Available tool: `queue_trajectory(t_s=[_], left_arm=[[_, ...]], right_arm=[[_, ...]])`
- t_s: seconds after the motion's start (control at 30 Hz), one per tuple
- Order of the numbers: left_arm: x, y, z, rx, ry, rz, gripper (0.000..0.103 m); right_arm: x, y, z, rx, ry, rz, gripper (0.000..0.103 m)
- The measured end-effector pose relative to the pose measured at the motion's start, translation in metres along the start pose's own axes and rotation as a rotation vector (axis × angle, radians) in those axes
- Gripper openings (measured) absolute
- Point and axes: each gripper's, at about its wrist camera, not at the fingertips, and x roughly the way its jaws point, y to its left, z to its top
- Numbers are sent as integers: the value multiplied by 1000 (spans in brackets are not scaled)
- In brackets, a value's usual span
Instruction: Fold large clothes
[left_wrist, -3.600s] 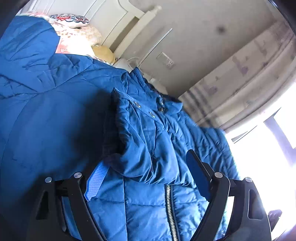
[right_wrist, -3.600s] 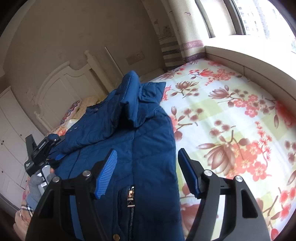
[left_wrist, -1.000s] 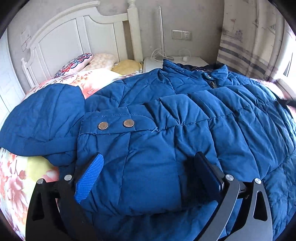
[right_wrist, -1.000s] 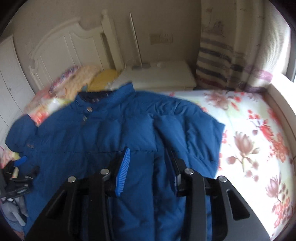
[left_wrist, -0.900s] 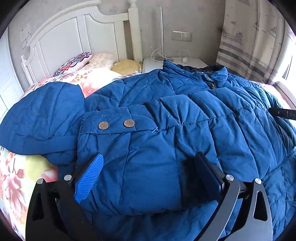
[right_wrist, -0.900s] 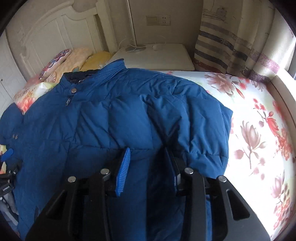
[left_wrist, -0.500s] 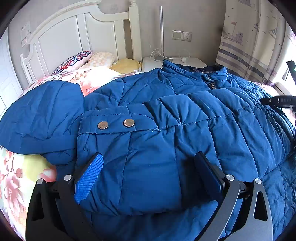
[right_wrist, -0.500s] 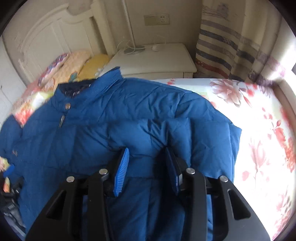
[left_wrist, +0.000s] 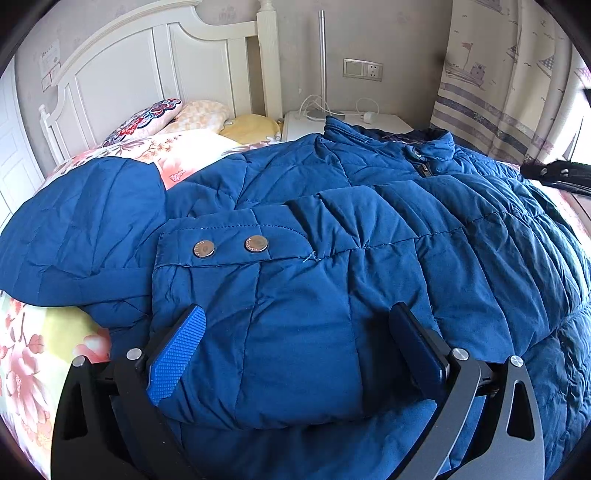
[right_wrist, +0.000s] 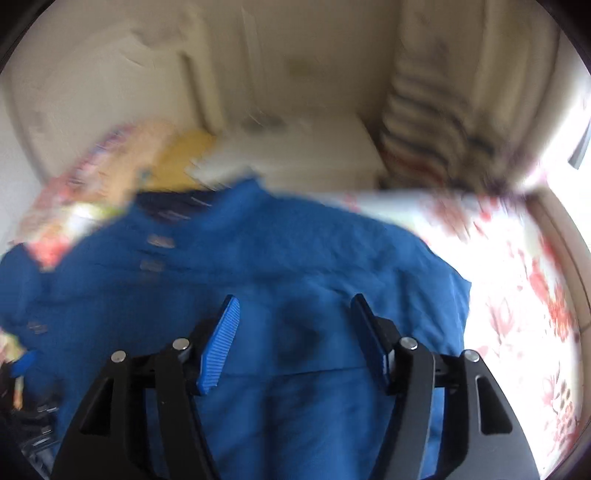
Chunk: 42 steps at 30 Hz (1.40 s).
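A blue quilted jacket (left_wrist: 369, 229) lies spread on the bed, its collar toward the nightstand and its hood (left_wrist: 81, 229) off to the left. One sleeve (left_wrist: 295, 314), with two snap buttons on the cuff (left_wrist: 229, 245), is folded across the body. My left gripper (left_wrist: 295, 350) stands open and wide over that sleeve, which lies between the fingers with the pads not pressing it. In the blurred right wrist view my right gripper (right_wrist: 295, 339) hovers above the jacket (right_wrist: 295, 258) with its jaws opening and nothing gripped. A black part of it (left_wrist: 557, 175) shows at the right edge of the left wrist view.
The white headboard (left_wrist: 147, 74) and pillows (left_wrist: 147, 118) are at the back left. A white nightstand (left_wrist: 354, 122) with a lamp pole and cables stands behind the collar, and a striped curtain (left_wrist: 498, 92) hangs at the right. The floral bedsheet (right_wrist: 517, 295) is bare right of the jacket.
The right gripper's jaws have spread apart and let go of the jacket fold; it has lifted and moved fast, blurring its view. The left gripper and the sleeve are unchanged.
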Motion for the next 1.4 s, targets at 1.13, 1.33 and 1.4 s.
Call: queue_trajectory(t_s=[1.13, 1.33, 1.4], left_arm=[[-85, 391, -69, -1096, -294, -85, 92], [-56, 414, -44, -1065, -259, -57, 69], [-43, 420, -39, -1094, -276, -146, 40]], right_arm=[[-56, -48, -116, 87, -19, -26, 75], [-52, -45, -115, 84, -10, -32, 76], [-51, -44, -114, 80, -7, -36, 76]])
